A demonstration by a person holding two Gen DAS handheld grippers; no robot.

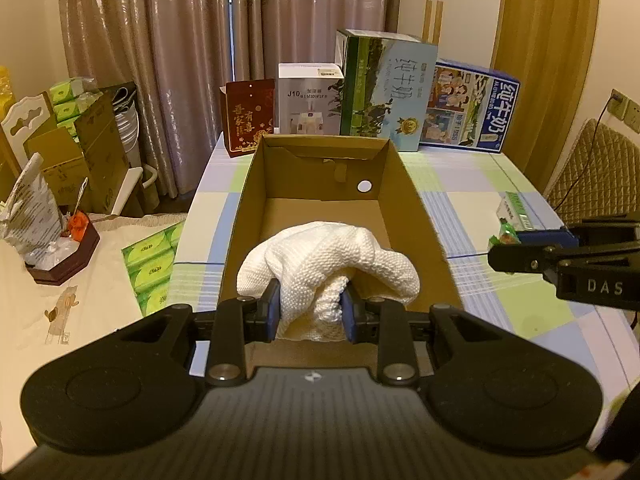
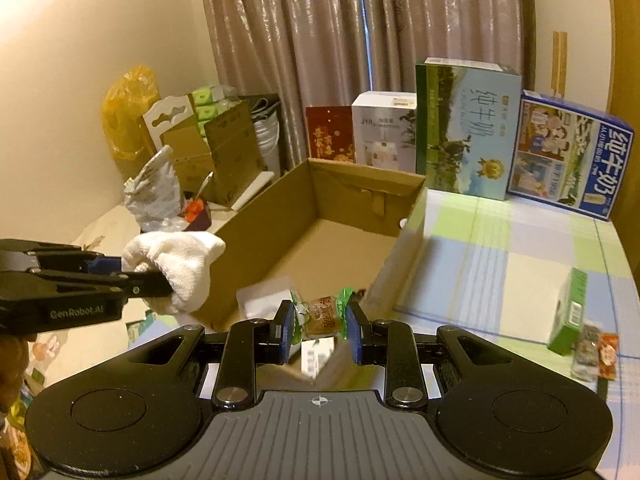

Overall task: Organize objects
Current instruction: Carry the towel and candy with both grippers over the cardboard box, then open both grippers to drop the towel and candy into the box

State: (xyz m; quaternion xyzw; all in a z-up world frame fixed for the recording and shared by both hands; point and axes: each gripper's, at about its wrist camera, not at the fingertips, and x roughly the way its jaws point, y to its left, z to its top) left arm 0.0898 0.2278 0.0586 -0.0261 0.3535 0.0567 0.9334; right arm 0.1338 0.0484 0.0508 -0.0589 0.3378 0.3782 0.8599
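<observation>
An open cardboard box [image 1: 400, 184] [image 2: 288, 208] stands on the checked tablecloth. My left gripper [image 1: 309, 312] [image 2: 154, 276] is shut on a crumpled white cloth [image 1: 332, 256] [image 2: 180, 264], held over the box's near end. My right gripper [image 2: 319, 330] [image 1: 500, 248] is shut on a small wrapped snack [image 2: 320, 314] [image 1: 505, 236] with green twisted ends, held above the box's near right corner. Some white items [image 2: 264, 296] lie inside the box near that corner, partly hidden.
Several upright cartons [image 1: 384, 88] [image 2: 464, 128] line the table's far edge. A green box [image 2: 568, 312] [image 1: 516, 208] and small snack packets [image 2: 596, 356] lie on the tablecloth [image 2: 500, 248] to the right. Left of the table is a cluttered side surface [image 1: 52, 280] with tissue packs [image 1: 154, 268].
</observation>
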